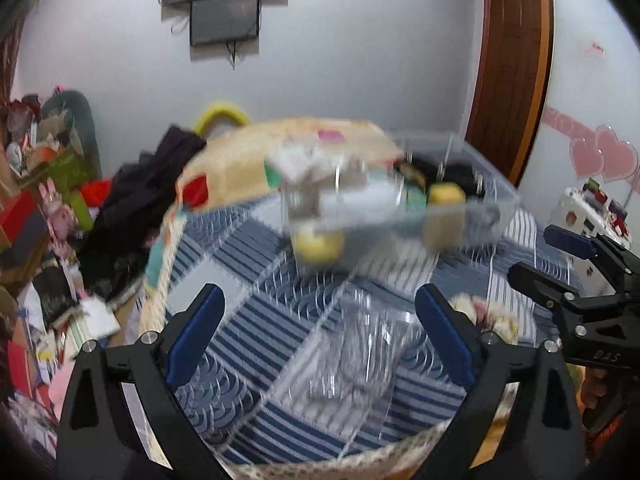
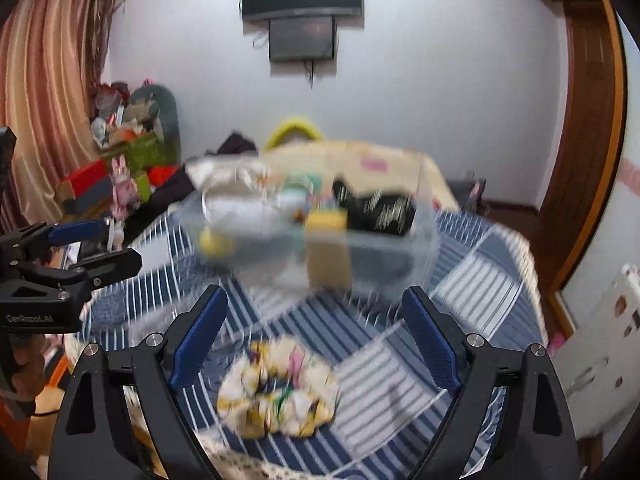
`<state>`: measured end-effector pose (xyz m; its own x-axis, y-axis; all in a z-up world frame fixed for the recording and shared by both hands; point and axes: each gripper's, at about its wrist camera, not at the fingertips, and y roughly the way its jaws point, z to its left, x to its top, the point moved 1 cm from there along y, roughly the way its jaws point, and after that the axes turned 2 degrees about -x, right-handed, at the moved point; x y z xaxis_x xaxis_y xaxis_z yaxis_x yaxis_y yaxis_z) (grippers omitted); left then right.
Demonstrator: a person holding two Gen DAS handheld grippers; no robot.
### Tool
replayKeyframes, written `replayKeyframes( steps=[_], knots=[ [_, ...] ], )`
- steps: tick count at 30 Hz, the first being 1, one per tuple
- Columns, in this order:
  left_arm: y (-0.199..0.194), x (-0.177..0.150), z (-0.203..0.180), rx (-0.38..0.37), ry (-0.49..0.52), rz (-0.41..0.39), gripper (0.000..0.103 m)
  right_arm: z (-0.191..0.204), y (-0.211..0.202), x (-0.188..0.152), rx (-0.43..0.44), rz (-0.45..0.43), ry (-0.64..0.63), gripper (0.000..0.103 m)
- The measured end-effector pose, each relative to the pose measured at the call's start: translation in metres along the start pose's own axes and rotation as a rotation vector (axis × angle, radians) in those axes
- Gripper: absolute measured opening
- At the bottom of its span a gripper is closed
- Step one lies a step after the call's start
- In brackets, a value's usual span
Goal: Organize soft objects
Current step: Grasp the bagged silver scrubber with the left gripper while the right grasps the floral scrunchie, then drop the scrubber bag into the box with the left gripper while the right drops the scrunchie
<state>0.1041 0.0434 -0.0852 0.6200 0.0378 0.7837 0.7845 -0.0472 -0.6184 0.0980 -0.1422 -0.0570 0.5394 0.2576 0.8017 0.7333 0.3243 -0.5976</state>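
A clear plastic bin (image 1: 472, 200) (image 2: 404, 252) stands on the blue striped cloth and holds yellow sponges (image 2: 326, 220), a black cloth (image 2: 380, 204) and other soft items. A pale floral scrunchie (image 2: 280, 392) lies on the cloth just ahead of my right gripper (image 2: 316, 340), which is open and empty. It also shows in the left wrist view (image 1: 496, 316). My left gripper (image 1: 320, 336) is open and empty above the cloth; a blurred clear object (image 1: 360, 352) lies between its fingers. Both views are motion-blurred.
The cloth-covered table (image 2: 480, 292) has a lace edge near me. A cream patchwork cushion (image 1: 240, 172) and dark clothes (image 1: 140, 208) lie behind the bin. Clutter piles up at the left wall (image 2: 120, 152). A white chair (image 2: 600, 352) stands at the right.
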Motion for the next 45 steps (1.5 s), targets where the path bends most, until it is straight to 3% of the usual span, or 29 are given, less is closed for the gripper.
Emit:
replayKeyframes(
  steps=[5, 10, 17, 18, 20, 25, 28, 37, 45],
  knots=[
    [0.023, -0.028, 0.005, -0.028, -0.035, 0.108, 0.097, 0.004, 0.016, -0.023, 0.037, 0.094, 0.013, 0.088],
    [0.037, -0.045, 0.001, -0.056, -0.044, 0.164, 0.097, 0.01, 0.027, -0.042, 0.053, 0.172, 0.0, 0.088],
    [0.06, -0.054, -0.011, -0.062, -0.039, 0.21, 0.093, 0.013, 0.029, -0.054, 0.026, 0.182, -0.03, 0.087],
    [0.064, -0.056, -0.012, -0.059, -0.04, 0.216, 0.085, 0.014, 0.029, -0.055, 0.026, 0.18, -0.039, 0.083],
    [0.068, -0.057, -0.014, -0.049, -0.034, 0.217, 0.08, 0.015, 0.028, -0.054, 0.026, 0.173, -0.051, 0.071],
    [0.062, -0.059, -0.02, -0.072, -0.015, 0.19, 0.049, 0.017, 0.024, -0.053, 0.078, 0.176, -0.077, 0.03],
    [0.056, -0.059, -0.022, -0.092, -0.009, 0.174, 0.035, 0.02, 0.024, -0.054, 0.115, 0.18, -0.079, 0.016],
    [0.028, -0.055, -0.025, -0.121, -0.015, 0.129, 0.03, 0.014, 0.007, -0.042, 0.1, 0.111, -0.048, 0.013],
    [0.002, -0.025, -0.023, -0.12, -0.001, 0.029, 0.03, -0.004, -0.014, -0.013, 0.052, -0.011, -0.01, 0.013]
  ],
)
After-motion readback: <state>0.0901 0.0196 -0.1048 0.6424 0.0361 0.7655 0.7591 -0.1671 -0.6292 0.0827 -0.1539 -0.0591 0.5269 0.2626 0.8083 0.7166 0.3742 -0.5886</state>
